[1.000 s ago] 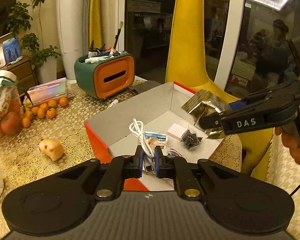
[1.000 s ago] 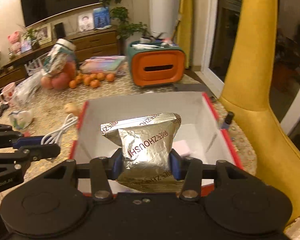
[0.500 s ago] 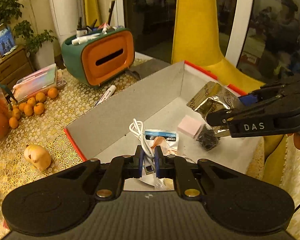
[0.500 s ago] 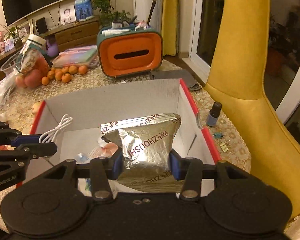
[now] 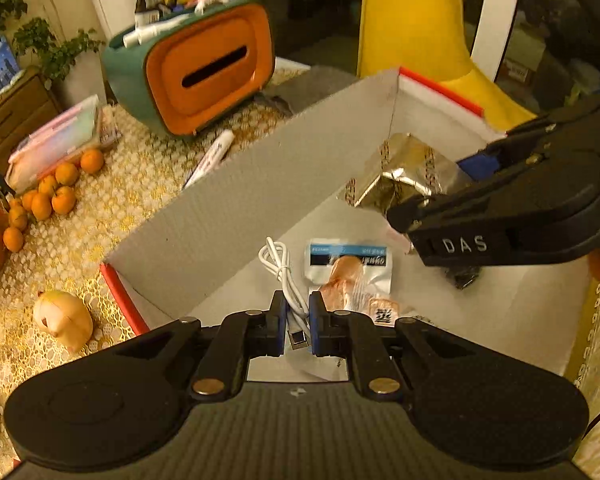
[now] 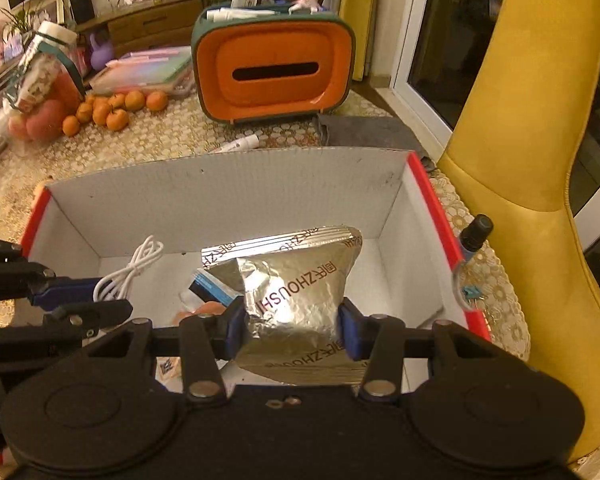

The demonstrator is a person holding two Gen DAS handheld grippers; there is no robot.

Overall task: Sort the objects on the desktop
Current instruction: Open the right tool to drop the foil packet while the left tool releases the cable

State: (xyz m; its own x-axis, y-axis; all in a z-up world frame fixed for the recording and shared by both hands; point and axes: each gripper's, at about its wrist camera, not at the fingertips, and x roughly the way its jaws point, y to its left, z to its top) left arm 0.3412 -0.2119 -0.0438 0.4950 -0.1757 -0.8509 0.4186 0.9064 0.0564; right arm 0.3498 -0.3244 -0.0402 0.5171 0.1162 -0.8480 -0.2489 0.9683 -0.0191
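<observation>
Your left claw (image 5: 298, 322) gripped the white cable (image 5: 280, 268), your right claw (image 6: 292, 330) the foil packet (image 6: 296, 280), both over the box (image 6: 228, 188); several items already lay inside, a marker (image 6: 240, 145) remained on the tabletop (image 6: 172, 148).

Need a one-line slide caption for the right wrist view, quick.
Right gripper holds a silver foil pouch over the red-edged cardboard box; the left gripper holds a white cable.
</observation>
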